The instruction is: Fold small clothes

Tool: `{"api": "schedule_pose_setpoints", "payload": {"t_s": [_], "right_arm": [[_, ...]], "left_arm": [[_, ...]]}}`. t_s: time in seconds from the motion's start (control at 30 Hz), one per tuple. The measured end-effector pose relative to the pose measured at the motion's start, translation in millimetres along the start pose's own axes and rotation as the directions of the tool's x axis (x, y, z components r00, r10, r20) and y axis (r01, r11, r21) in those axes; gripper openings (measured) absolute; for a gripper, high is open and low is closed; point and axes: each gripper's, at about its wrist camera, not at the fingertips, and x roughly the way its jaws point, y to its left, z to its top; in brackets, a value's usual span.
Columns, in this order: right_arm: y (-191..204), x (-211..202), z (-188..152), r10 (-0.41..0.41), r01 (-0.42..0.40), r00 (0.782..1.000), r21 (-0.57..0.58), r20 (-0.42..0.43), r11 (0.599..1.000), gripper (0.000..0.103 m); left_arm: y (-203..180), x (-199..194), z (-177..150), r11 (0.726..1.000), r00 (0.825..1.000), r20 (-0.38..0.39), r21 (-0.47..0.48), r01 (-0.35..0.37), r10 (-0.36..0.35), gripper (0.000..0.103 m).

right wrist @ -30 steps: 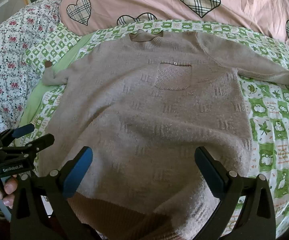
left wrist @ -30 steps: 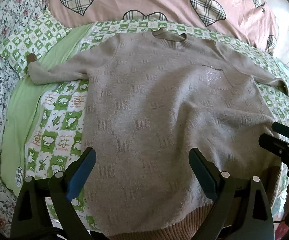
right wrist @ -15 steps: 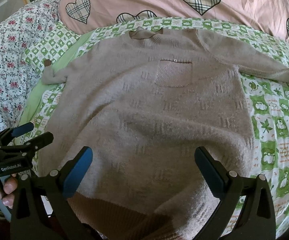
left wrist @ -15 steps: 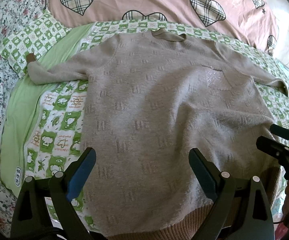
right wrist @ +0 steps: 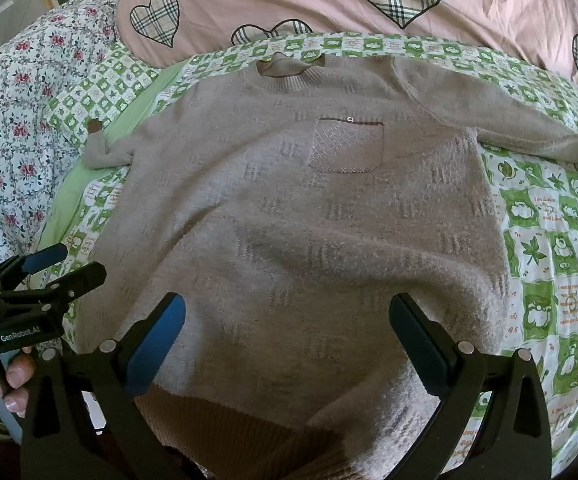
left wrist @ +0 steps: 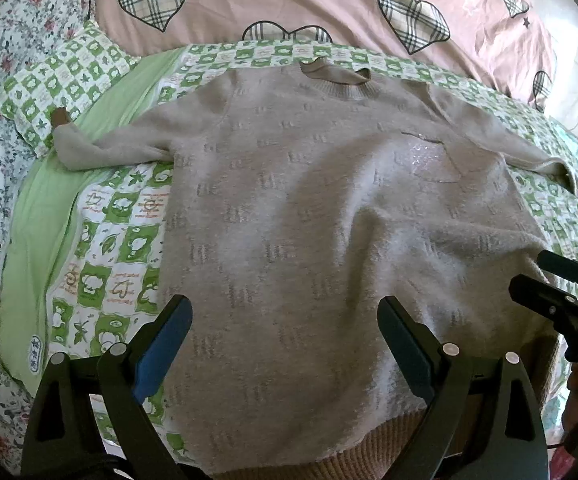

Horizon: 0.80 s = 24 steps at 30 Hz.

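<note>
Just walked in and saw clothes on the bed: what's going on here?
A person holds a pair of tongs in each hand over a beige sweater spread face up on a green checked sheet, sleeves out to the sides. The left tongs and right tongs are both open, near the ribbed hem, gripping nothing. No fold has been made yet.

A small beige knitted sweater (left wrist: 309, 220) with a ribbed round collar, a ribbed tan hem and a shimmering chest pocket (right wrist: 347, 146) lies face up and unfolded on the bed. Both sleeves are spread outward, collar at the far end, hem at the near edge.
</note>
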Motion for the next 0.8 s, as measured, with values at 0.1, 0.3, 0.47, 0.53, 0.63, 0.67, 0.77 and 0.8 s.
{"api": "schedule_pose_setpoints", "payload": {"t_s": [0.1,0.3,0.47,0.53,0.63,0.67,0.77,0.8], "right_arm": [[-2,1,-1,0.007,-0.007,1.0,0.01,0.002,1.0,0.102],[-4,-4,1,0.078,-0.081,0.996,0.061,0.036,0.995,0.102],[-7,-4,3,0.039,-0.039,0.999,0.056,-0.002,0.998,0.102],[-10,-5,4,0.038,-0.038,0.999,0.066,0.001,0.997,0.102],[-18,-6,3,0.018,-0.019,1.0,0.079,0.004,0.997,0.102],[-22,-6,3,0.01,-0.011,1.0,0.085,0.011,0.996,0.102],[-36,-9,2,-0.014,0.011,1.0,0.11,0.023,0.994,0.102],[-43,-11,3,-0.021,0.018,0.999,0.121,0.03,0.992,0.102]], "left_arm": [[-1,1,0,1.0,1.0,-0.006,0.008,-0.007,0.007,0.094],[-2,0,1,1.0,1.0,-0.003,0.018,-0.017,0.017,0.094],[-1,2,5,1.0,1.0,0.005,0.015,-0.017,0.017,0.094],[0,4,8,1.0,1.0,0.006,0.007,-0.009,0.009,0.094],[2,9,15,1.0,1.0,-0.013,-0.004,-0.003,0.003,0.094],[3,10,17,1.0,1.0,-0.013,-0.005,-0.003,0.003,0.094],[7,14,26,1.0,1.0,-0.004,-0.008,-0.016,0.016,0.094],[9,15,29,1.0,1.0,0.004,-0.01,-0.021,0.021,0.094]]}}
